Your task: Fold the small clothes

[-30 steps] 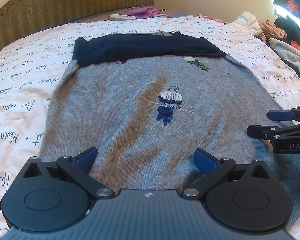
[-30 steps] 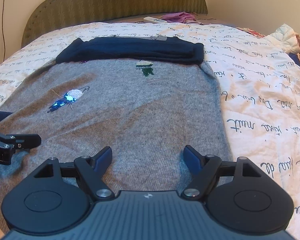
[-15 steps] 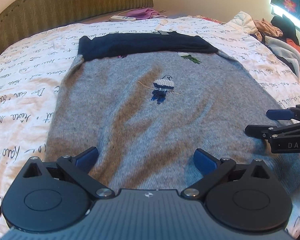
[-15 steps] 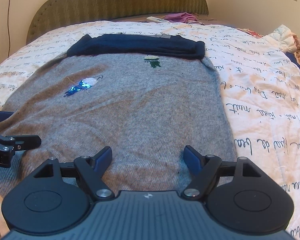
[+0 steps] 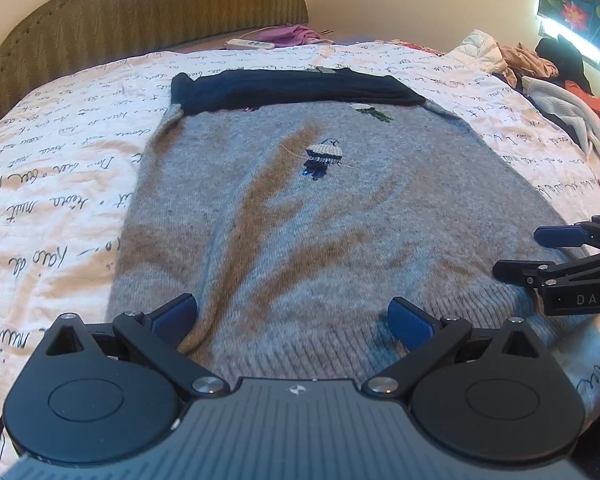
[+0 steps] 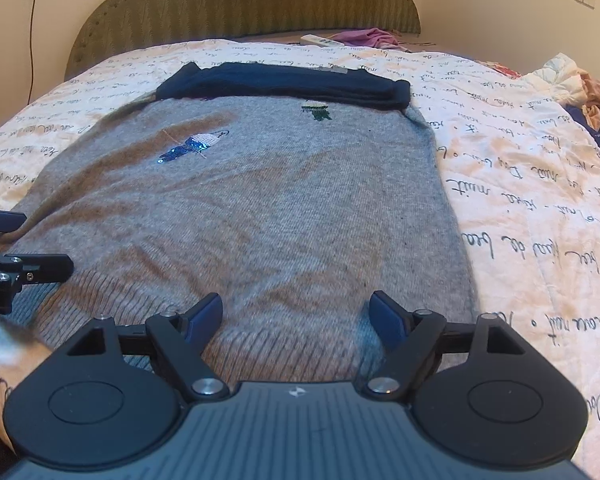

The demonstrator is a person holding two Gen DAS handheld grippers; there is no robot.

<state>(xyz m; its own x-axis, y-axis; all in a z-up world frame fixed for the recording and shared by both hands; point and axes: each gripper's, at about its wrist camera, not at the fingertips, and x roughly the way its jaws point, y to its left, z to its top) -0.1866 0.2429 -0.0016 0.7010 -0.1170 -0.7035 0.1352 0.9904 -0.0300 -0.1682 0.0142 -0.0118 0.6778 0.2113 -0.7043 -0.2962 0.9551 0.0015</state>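
Warm indoor light, fairly bright. Strongest source: glowing strip [image 5: 576,38] top right in left view, slight glare there. Soft shadows under gripper fingers on the sweater [image 5: 320,220]. Fisheye bends edges, dark corners. Pics mostly sharp; far wall a bit soft.

My right gripper [image 6: 296,316] sits wide open over the ribbed hem of the grey sweater [image 6: 260,208], bottom centre of frame. Folded navy garment [image 6: 284,82] lies across its top edge. My left gripper [image 6: 16,252] pokes in at left, probably open too, hard to say.
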